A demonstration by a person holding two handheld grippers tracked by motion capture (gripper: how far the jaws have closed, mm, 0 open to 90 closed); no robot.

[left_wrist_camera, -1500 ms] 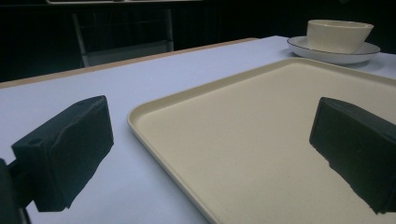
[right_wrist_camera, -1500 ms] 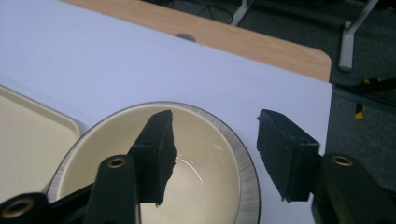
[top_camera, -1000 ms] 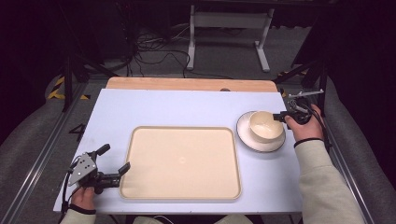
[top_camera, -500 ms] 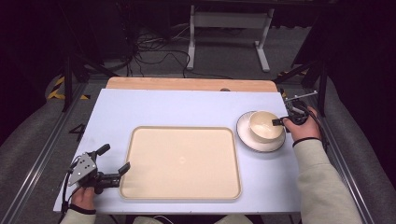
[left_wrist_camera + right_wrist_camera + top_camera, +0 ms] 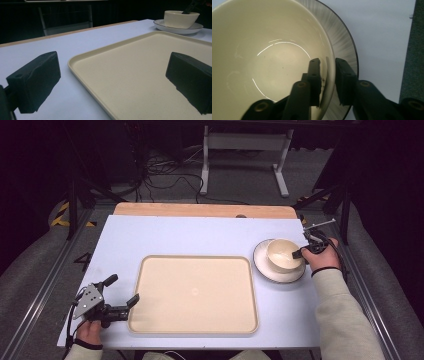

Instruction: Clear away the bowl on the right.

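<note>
A cream bowl (image 5: 282,254) stands on a white plate (image 5: 265,267) with a dark rim, at the table's right. My right gripper (image 5: 300,252) reaches the bowl from the right. In the right gripper view the bowl (image 5: 267,55) has its rim between the jaws of that gripper (image 5: 328,65), one jaw inside and one outside over the plate (image 5: 344,45). The jaws have just been closing and now pinch the rim. My left gripper (image 5: 122,289) rests open at the front left, by the corner of the cream tray (image 5: 195,292). Its jaws straddle the tray's edge (image 5: 75,65).
The large cream tray (image 5: 140,70) lies in the middle of the pale blue table (image 5: 190,235). A wooden strip (image 5: 200,210) runs along the far edge. In the left gripper view the bowl (image 5: 181,18) and plate (image 5: 175,29) stand far off at the upper right.
My right gripper has sunk a little onto the bowl's right rim and its jaws have narrowed around it. The left gripper has stayed put.
</note>
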